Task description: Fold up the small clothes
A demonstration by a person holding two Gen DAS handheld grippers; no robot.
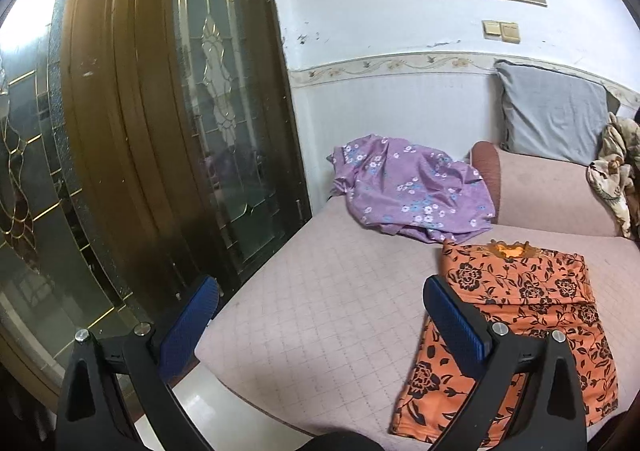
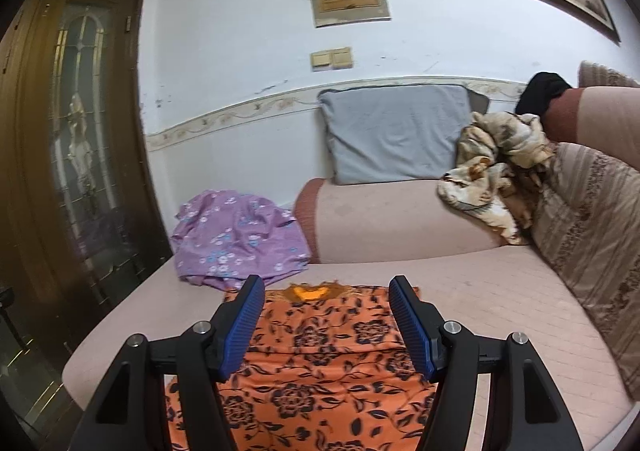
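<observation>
Left gripper (image 1: 320,315) hovering over pink sofa seat (image 1: 320,323), fingers standing wide apart, gripping nothing. Orange floral garment (image 1: 520,315) lying flat, partly folded, just right of it, passing under right finger. Right gripper (image 2: 326,315) hovering above same orange floral garment (image 2: 320,371), fingers spread, nothing between pads. Purple flowered garment (image 2: 236,239) sitting crumpled ahead and left of it, near sofa armrest (image 2: 384,219). Grey cushion (image 2: 396,131) leaning on wall beyond.

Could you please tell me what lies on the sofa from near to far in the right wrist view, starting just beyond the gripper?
orange floral garment → purple floral garment → grey cushion leaning on the wall.
</observation>
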